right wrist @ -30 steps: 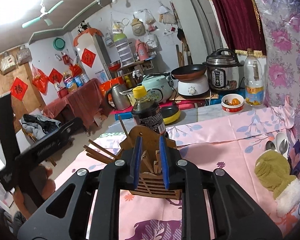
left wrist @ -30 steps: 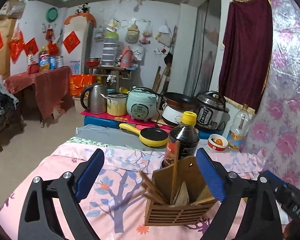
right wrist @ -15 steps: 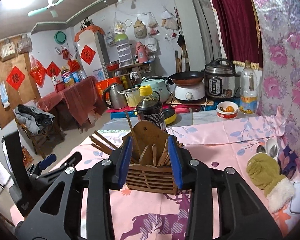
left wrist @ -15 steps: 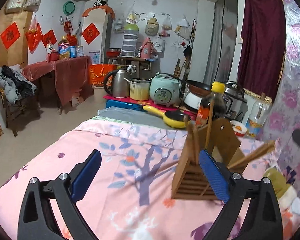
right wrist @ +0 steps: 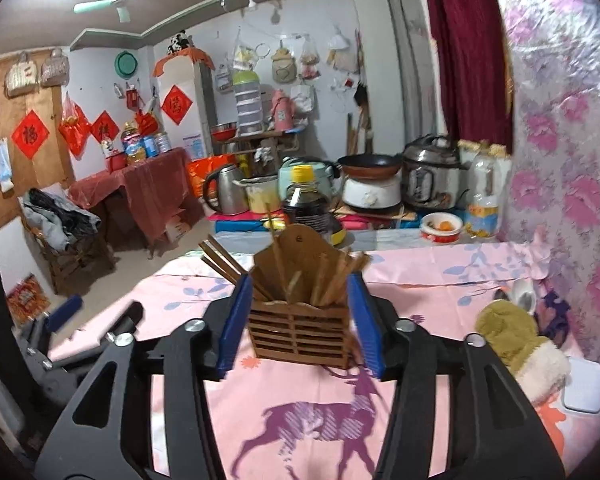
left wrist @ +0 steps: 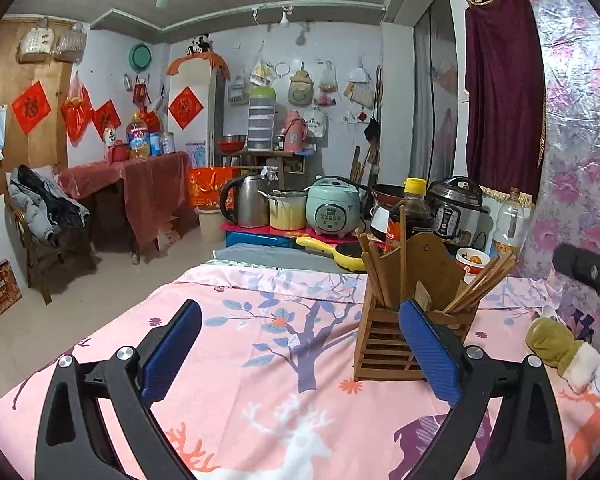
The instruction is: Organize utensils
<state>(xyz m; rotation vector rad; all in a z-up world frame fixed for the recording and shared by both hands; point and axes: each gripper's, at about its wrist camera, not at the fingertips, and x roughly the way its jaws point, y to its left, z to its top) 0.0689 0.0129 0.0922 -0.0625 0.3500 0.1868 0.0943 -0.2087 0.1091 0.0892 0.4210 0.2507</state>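
Observation:
A slatted wooden utensil holder [right wrist: 300, 328] with several wooden chopsticks [right wrist: 224, 264] stands upright on the pink tablecloth [right wrist: 300, 420]. My right gripper [right wrist: 298, 320] is open, its blue pads either side of the holder with small gaps. In the left wrist view the holder [left wrist: 392, 344] stands right of centre with chopsticks [left wrist: 480, 284] leaning out. My left gripper [left wrist: 300, 344] is open wide and empty; its right pad overlaps the holder's front in view. Spoons [right wrist: 520, 296] lie at the right by the wall.
A dark sauce bottle [right wrist: 306, 208] stands behind the holder. An olive mitten [right wrist: 512, 340] and a white flat object [right wrist: 584, 388] lie at the right. Cookers, a kettle and a yellow pan [left wrist: 340, 256] sit beyond the table's far edge. The floral wall [right wrist: 572, 160] is on the right.
My right gripper opened from nearly shut to wide around the holder. The left gripper pulled back and left, staying open. The holder now stands upright on the cloth.

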